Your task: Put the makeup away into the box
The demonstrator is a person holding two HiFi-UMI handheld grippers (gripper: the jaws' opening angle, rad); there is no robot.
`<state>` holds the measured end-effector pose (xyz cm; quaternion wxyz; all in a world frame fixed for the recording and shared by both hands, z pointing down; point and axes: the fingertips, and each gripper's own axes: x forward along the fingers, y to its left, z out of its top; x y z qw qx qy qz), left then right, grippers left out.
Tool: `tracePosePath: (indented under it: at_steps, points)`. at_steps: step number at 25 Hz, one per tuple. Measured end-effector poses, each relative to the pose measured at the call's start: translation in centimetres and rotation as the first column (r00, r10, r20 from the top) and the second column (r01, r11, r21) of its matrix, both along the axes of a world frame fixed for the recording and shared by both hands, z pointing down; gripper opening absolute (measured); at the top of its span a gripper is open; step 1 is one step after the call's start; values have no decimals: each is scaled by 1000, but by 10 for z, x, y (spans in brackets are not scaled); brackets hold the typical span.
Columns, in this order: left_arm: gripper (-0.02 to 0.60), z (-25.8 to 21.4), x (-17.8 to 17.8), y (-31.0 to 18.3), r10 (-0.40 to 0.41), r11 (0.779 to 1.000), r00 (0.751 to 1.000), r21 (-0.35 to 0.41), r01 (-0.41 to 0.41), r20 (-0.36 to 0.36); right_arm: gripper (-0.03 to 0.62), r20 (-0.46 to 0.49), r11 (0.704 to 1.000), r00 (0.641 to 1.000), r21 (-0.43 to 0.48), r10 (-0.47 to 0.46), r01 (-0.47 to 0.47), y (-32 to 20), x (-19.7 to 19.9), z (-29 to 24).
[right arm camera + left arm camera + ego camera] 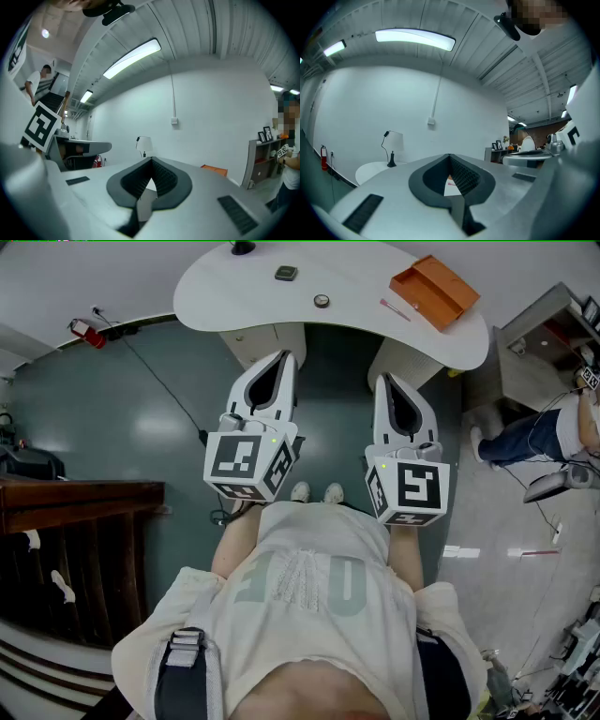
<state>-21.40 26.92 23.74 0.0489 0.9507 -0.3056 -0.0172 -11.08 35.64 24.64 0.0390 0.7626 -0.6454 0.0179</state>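
1. Left gripper (284, 354) is held level in front of the person's chest, pointing toward the table. Its jaws are closed tip to tip with nothing between them, which the left gripper view (450, 155) confirms.
2. Right gripper (384, 379) is level beside it, well apart from the left one. Its jaws are also pressed together and empty, as its own view (151, 159) shows.
3. A white curved table (234, 296) stands ahead of both grippers, which are short of its near edge.
4. An orange box (434, 291) sits on the table's right part, open side up. In the head view its long axis runs from upper left to lower right. It also shows at the right in the right gripper view (214, 169).
5. A thin pink makeup stick (395, 309) lies flat just beside the box's left side. It lies roughly along the same diagonal as the box, and which end is the tip is too small to tell.
6. A small round item (322, 301) and a small dark square item (286, 274) lie nearer the table's middle, apart from each other and from the box.
7. A lamp (392, 149) stands at the table's far edge.
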Motion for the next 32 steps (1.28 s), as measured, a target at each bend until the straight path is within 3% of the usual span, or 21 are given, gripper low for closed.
tracePosePath:
  at_steps: [8,21,28,32]
  points:
    - [6,-1,15,1,5,1000,1000,-7,-5,-1,0,8,1000,1000,2,-4,4,-1,18,-1]
    - [6,12,27,-8,-69,998,997,8,69,17,1,38,997,997,22,-70,69,-3,49,19]
    - [6,13,41,-42,-89,995,996,44,90,-18,1,19,996,996,5,-91,91,-29,67,30]
    - [6,22,67,-82,-64,996,998,55,64,1,0,3,996,996,3,-87,87,-66,87,31]
